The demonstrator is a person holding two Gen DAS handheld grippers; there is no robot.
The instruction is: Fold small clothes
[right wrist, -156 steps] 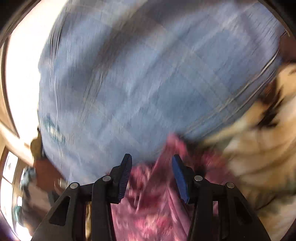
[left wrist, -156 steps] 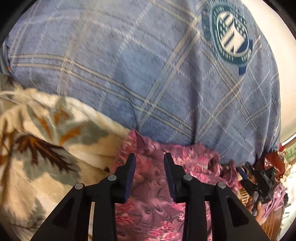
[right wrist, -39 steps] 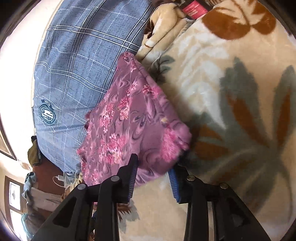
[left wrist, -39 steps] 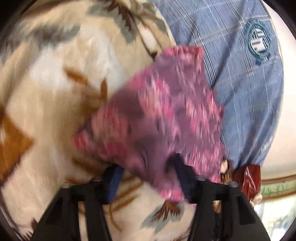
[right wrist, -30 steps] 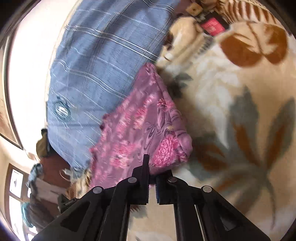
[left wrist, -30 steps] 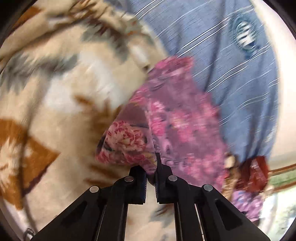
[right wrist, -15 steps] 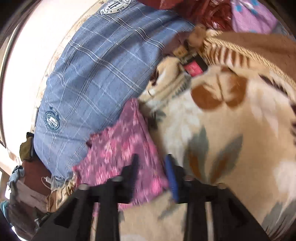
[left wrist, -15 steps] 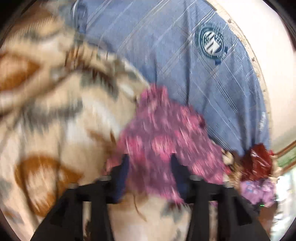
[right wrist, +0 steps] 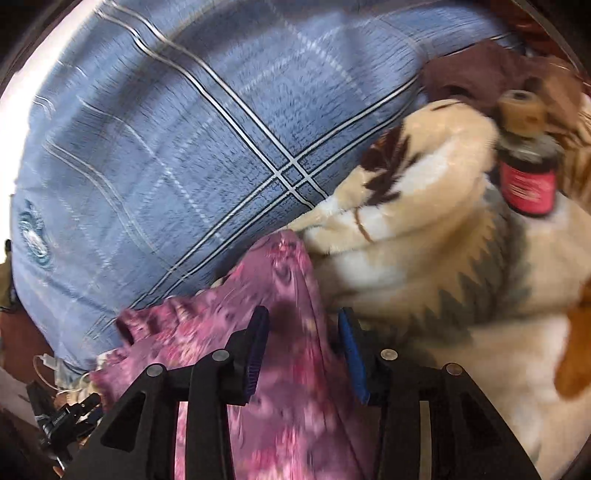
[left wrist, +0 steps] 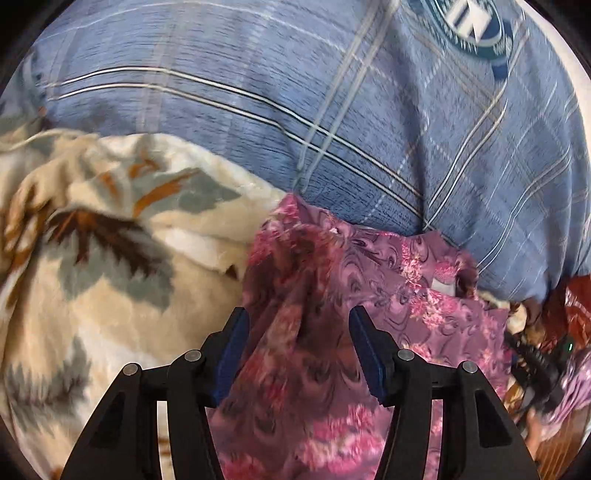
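Note:
A small purple garment with pink flowers lies rumpled on a cream leaf-patterned blanket, its far edge against a blue plaid pillow. My left gripper hovers over the garment's near part with its blue pads apart and nothing pinched. In the right wrist view the same garment runs under my right gripper, whose jaws stand apart above the cloth's right edge, beside the blanket. Neither gripper holds the cloth.
The blue plaid pillow fills the far side, with a round emblem. A dark bottle with a red label and brown cloth lie at the far right. Black gear and cables sit past the garment's edge.
Both grippers were shut on the garment's near corners a second ago. They have since let go and moved forward toward the pillow, and the folded cloth now lies beneath them.

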